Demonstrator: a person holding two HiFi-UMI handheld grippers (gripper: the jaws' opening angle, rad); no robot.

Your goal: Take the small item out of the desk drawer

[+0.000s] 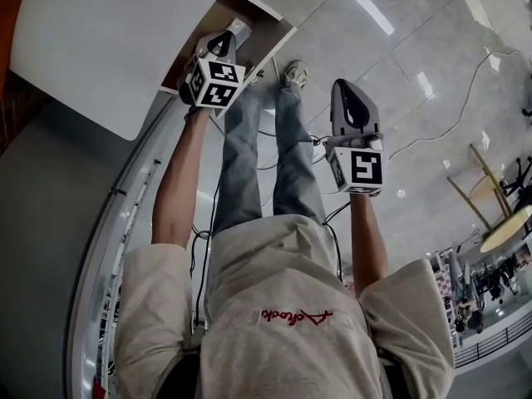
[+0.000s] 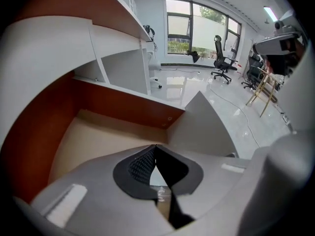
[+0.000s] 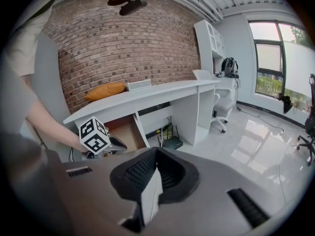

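1. Holds left tool [image 1: 226,38] at the mouth of the open drawer [image 1: 268,33], just under the edge of the white surface [image 1: 108,40], left arm stretched forward.
2. Has its jaws together, tips touching, pointed into the drawer above the tan bottom, with red-brown walls on the far and left sides.
3. Can't make out the small item in any view. Shows only a small glassy speck [image 2: 160,192] low between the left jaws, behind the tips. Can't tell what it is or whether it is gripped.
4. Holds right tool [image 1: 345,90] well apart from the drawer, over the glossy floor [image 1: 416,98], beside the person's right leg [image 1: 295,165]. Jaws together there too, tips meeting, empty.
5. Looks, from the right gripper view, across at the surface against a brick wall [image 3: 123,48], with an orange cushion [image 3: 104,91] on top and the left tool's marker cube [image 3: 94,135] at the drawer opening.
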